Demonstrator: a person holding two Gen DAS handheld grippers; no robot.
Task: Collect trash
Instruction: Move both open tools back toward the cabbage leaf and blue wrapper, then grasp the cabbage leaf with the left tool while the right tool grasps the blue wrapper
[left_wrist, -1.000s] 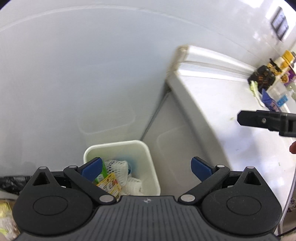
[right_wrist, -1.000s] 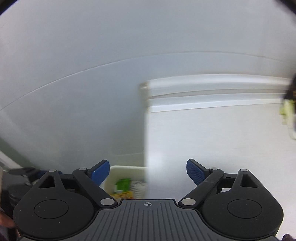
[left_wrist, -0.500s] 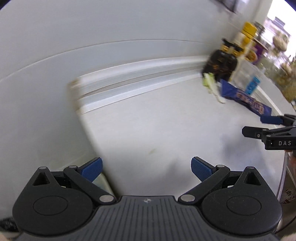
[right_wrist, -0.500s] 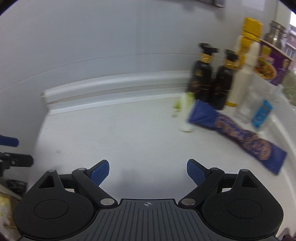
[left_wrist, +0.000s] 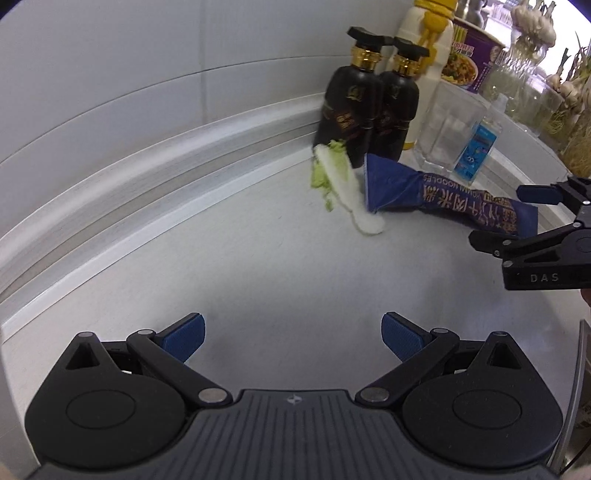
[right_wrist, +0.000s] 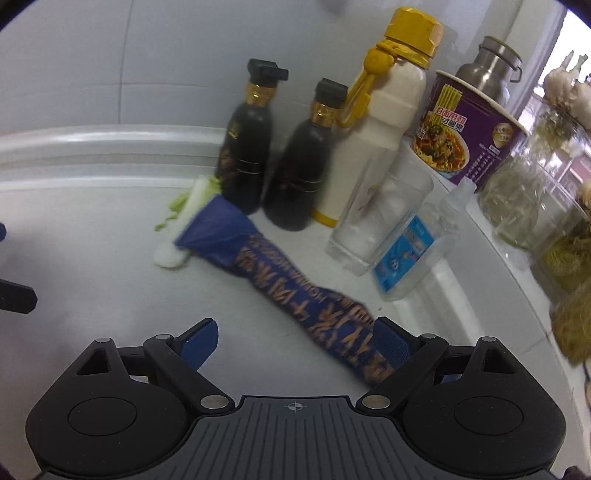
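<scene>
left gripper (left_wrist: 291, 332) spread, empty | right gripper (right_wrist: 295, 339) spread, nearing blue noodle wrapper (right_wrist: 295, 295) | wrapper and cabbage scrap (left_wrist: 341, 188) uncollected on countertop (left_wrist: 258, 280)

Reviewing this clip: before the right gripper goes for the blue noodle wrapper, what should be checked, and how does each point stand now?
1. Right gripper open: ok, jaws spread wide.
2. Nothing held in it: ok.
3. Blue noodle wrapper reachable: ok, it lies flat on the counter, its near end by the right fingertip.
4. Wrapper centred between the fingers: not ok, it sits off to the right.
5. Clear of neighbours: cannot tell; the cabbage piece meets its far end, and the clear glass stands close.
6. Left gripper out of the way: ok, open and off to the side.
</scene>
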